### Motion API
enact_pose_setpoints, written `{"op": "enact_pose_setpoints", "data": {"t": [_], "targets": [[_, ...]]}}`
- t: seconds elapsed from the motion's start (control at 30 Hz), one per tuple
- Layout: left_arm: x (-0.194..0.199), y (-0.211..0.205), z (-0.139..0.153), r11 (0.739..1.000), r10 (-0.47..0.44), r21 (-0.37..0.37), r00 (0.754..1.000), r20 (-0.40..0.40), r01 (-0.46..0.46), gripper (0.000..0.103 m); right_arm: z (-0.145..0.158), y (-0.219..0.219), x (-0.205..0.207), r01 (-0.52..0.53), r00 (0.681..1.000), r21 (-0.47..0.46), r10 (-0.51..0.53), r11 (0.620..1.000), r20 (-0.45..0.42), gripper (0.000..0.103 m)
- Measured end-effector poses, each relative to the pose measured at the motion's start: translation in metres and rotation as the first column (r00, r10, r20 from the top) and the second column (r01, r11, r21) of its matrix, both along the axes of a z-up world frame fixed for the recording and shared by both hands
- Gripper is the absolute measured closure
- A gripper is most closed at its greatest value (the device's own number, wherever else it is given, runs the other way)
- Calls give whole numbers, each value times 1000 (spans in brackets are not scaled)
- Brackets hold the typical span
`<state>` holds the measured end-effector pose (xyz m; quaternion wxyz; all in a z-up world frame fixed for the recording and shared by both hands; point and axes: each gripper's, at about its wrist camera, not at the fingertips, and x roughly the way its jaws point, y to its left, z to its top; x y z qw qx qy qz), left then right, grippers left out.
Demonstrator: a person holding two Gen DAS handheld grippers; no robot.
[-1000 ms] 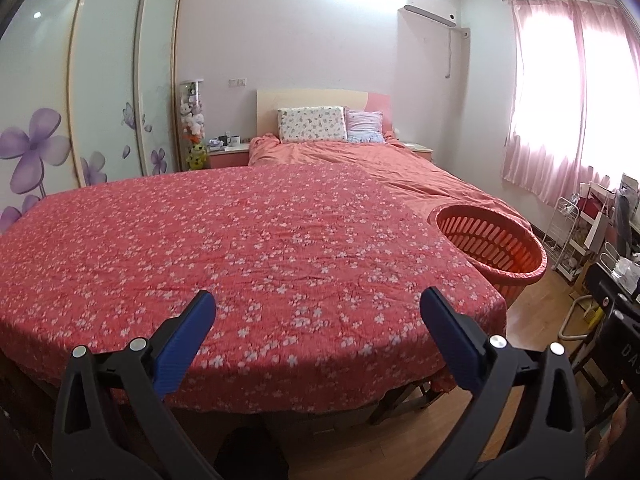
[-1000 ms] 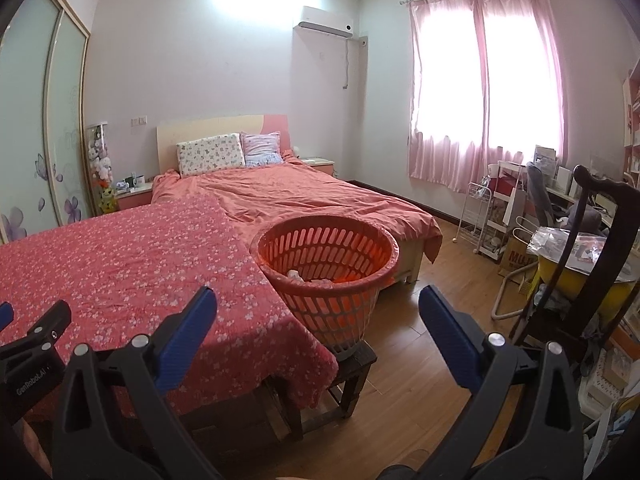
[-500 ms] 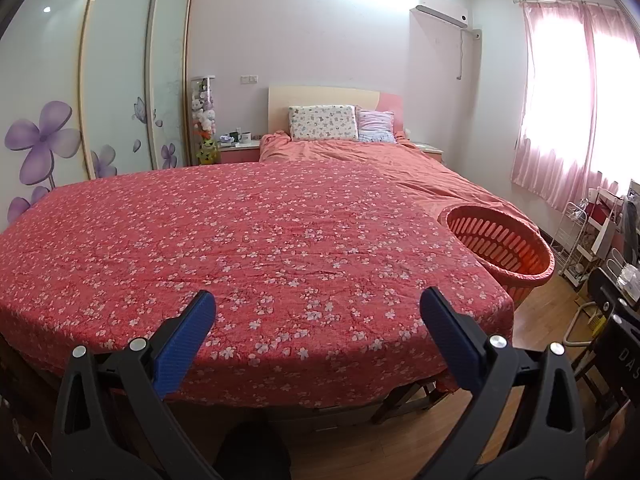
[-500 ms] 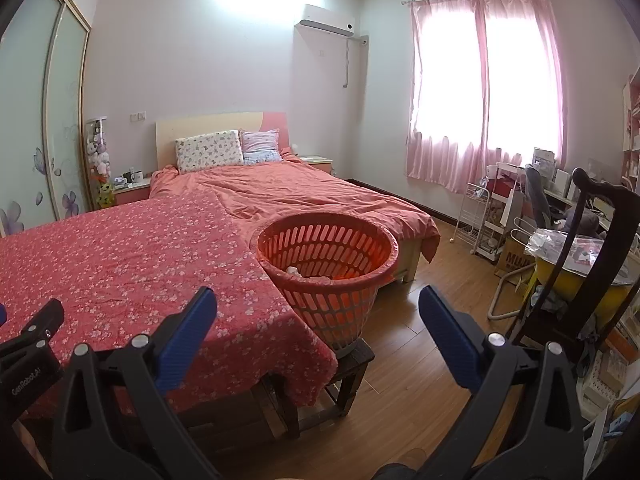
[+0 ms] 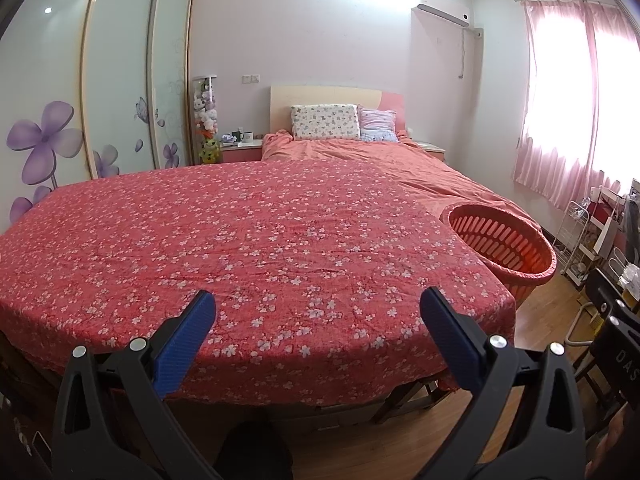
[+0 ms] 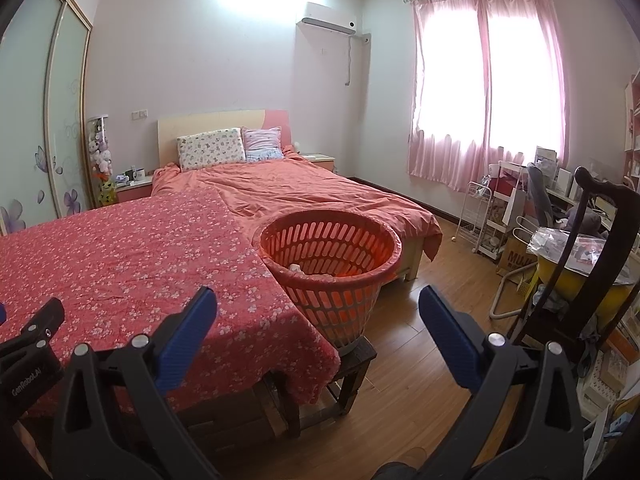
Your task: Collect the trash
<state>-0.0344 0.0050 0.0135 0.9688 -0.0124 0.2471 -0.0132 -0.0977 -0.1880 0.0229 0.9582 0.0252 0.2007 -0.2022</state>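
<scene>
Both claws are spread wide and hold nothing. Left gripper (image 5: 318, 332) hangs in the air near the front edge of the flowery red cloth (image 5: 248, 248), which covers a big flat surface. Its two blue pads (image 5: 184, 344) point across the cloth toward the far wall.

Right gripper (image 6: 318, 330) is also up in the air. It faces the orange basket (image 6: 332, 280). The basket sits ahead of this claw and lines up with the gap between the blue pads, a little toward the left pad. From the left claw, the same basket is off to the right, past the corner of the cloth.

The basket stands upright on a dark wooden stool (image 6: 360, 354), with its round open mouth facing up. It is just beside the edge of the red cloth and looks to touch it. Down inside lie some pale crumpled bits of trash (image 6: 298, 269); what they are is too small to tell.

Behind the basket is a bed (image 6: 304, 192) with an orange cover and two pillows. On the right stand a white rack (image 6: 478, 220) and a messy desk by the pink curtains (image 6: 484, 92).
</scene>
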Motion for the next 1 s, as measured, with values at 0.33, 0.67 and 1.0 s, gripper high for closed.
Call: {"op": "enact_pose_setpoints", "data": {"t": [0.33,0.67,1.0], "targets": [[-1,2,2,1000,11,-6,1000,4,-11,2,-1,1,2,-6,1000,1,6,1000,0,4],[-1,1,2,1000,11,-6,1000,2,-11,2,-1,1,2,-9,1000,1,9,1000,-2,4],[-1,0,1,1000,12,-7,1000,-1,-12,2,-2,1,3,-10,1000,1,10,1000,-2,4]]}}
